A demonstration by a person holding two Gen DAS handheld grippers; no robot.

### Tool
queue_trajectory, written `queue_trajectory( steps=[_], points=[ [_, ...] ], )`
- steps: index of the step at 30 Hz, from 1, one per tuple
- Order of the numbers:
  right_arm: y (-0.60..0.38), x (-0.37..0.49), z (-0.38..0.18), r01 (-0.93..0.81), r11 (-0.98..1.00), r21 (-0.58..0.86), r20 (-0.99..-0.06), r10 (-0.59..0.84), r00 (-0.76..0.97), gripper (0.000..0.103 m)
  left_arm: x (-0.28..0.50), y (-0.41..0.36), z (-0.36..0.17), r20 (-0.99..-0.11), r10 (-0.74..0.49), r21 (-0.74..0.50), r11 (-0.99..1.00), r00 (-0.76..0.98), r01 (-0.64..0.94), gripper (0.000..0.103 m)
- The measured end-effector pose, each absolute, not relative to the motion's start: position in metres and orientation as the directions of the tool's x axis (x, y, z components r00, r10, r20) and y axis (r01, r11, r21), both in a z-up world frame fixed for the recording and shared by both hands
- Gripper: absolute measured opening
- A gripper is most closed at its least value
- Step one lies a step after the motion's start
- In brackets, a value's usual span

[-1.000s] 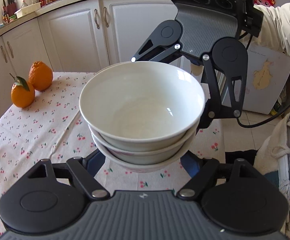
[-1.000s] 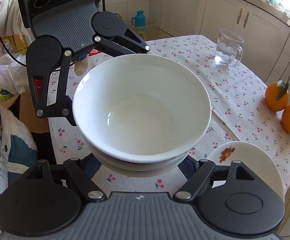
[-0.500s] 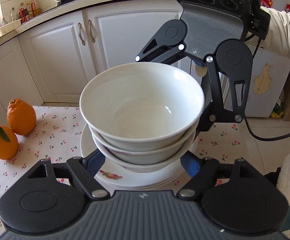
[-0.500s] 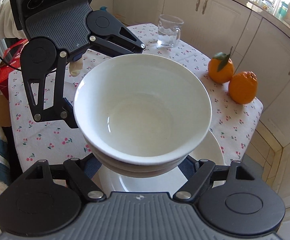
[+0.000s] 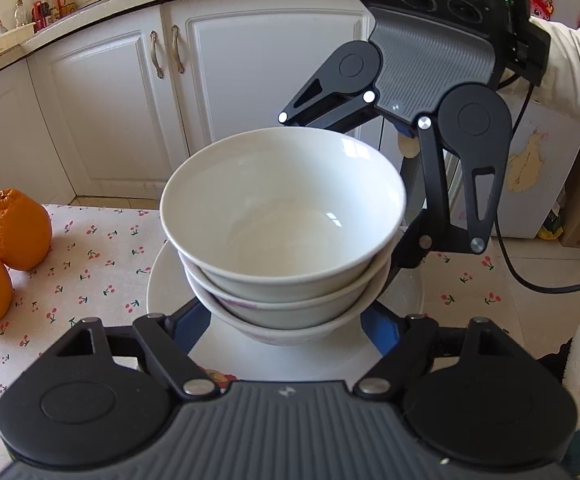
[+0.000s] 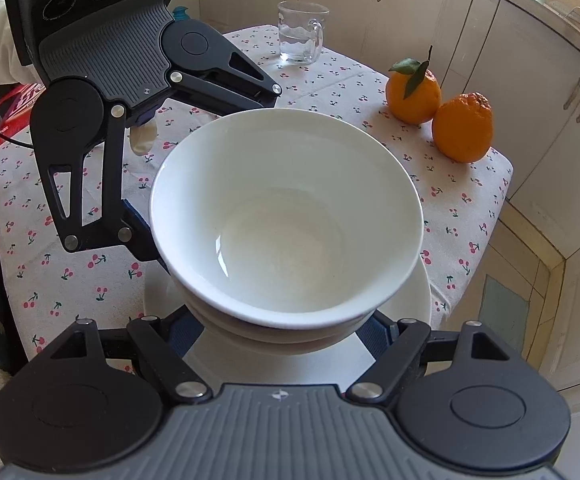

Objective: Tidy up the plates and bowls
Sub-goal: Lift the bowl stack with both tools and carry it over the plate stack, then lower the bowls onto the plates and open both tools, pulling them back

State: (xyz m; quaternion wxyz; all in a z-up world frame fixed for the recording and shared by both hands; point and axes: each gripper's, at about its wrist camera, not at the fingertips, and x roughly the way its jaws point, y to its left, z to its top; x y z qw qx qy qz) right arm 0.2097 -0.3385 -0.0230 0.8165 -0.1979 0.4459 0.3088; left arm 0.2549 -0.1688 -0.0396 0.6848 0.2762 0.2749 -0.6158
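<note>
A stack of three white bowls (image 5: 282, 216) hangs between my two grippers, which face each other across it. My left gripper (image 5: 282, 322) is shut on the lowest bowl, with its blue pads (image 5: 374, 324) against the bowl's sides. From the opposite side my right gripper (image 6: 278, 330) is shut on the same stack (image 6: 286, 220). Directly under the bowls a white plate (image 5: 170, 280) with a fruit print lies on the cherry-print tablecloth. Whether the lowest bowl touches the plate (image 6: 418, 300) is hidden.
Two oranges (image 6: 438, 116) sit near the table's corner, also in the left wrist view as oranges (image 5: 18, 232). A glass mug (image 6: 300, 34) stands at the far side. The table edge (image 6: 506, 184) drops off beside the plate. White cabinets (image 5: 130, 112) stand behind. A person's sleeve (image 5: 570, 64) shows.
Both grippers carried the bowl stack sideways across the table until it came over the plate. The oranges and the mug shifted in both views. The grip looks the same.
</note>
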Motion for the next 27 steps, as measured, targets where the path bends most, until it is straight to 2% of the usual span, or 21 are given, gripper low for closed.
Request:
queue_trajectory(
  steps=[15, 24, 25, 27],
  points=[
    [-0.344, 0.213, -0.028, -0.662, 0.750, -0.017, -0.851, 0.337, 0.403, 0.085, 0.259, -0.169, -0.043, -0.713, -0.696, 0.019, 0.093, 0.079, 0.995, 0.082],
    [-0.344, 0.210, -0.028, -0.654, 0.756, -0.025, -0.848, 0.331, 0.415, 0.085, 0.254, -0.169, -0.044, -0.707, -0.699, 0.057, 0.091, 0.105, 0.994, 0.083],
    [-0.344, 0.210, -0.028, -0.651, 0.759, -0.026, -0.847, 0.329, 0.418, 0.086, 0.252, -0.169, -0.044, -0.707, -0.698, 0.071, 0.091, 0.114, 0.993, 0.084],
    [-0.344, 0.209, -0.025, -0.643, 0.766, -0.019, -0.835, 0.342, 0.432, 0.097, 0.249, -0.168, -0.044, -0.705, -0.696, 0.093, 0.100, 0.136, 0.991, 0.089]
  ],
)
